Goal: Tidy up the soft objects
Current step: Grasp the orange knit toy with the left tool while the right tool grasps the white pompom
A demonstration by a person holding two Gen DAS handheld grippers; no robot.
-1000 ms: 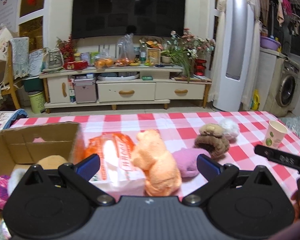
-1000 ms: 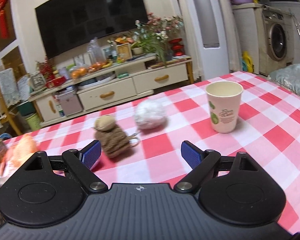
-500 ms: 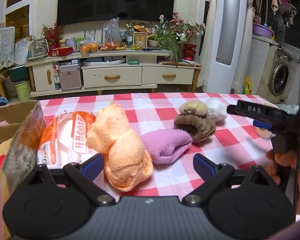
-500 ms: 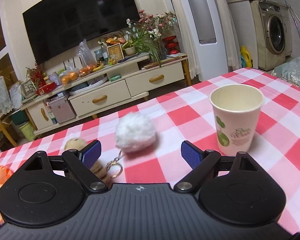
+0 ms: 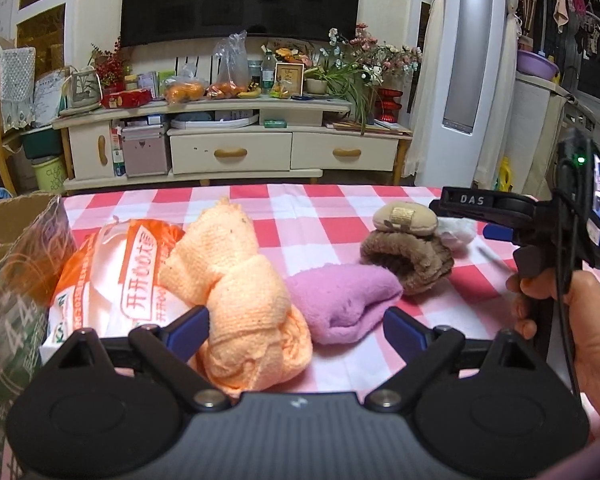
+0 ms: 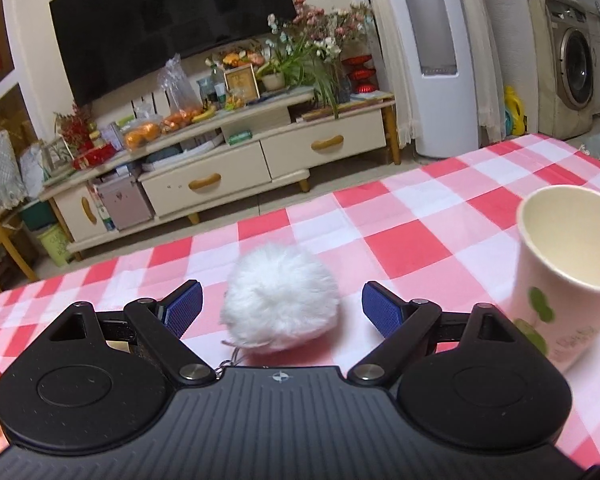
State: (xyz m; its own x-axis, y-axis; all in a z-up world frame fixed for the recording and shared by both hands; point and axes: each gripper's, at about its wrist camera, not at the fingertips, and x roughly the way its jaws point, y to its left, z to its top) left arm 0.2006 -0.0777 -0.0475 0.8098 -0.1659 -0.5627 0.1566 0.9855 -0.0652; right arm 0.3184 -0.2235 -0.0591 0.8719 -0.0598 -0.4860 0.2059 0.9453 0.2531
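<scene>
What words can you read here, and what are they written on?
"DAS": black right gripper.
"开开心心大…": orange-and-white plastic bag; its vertical small print is too small.
White paper cup: grey print under the green leaves, blurred.
Green bin by the TV stand: lettering unclear.

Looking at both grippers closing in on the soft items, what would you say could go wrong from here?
1. The right gripper stands open around the white pompom, close to the paper cup; a sideways drift could tip the cup.
2. The pompom's keyring trails toward the gripper and may snag.
3. The left gripper, whose jaws have just been closing, brackets both the orange knit cloth and the purple cloth; it may pinch both at once.
</scene>
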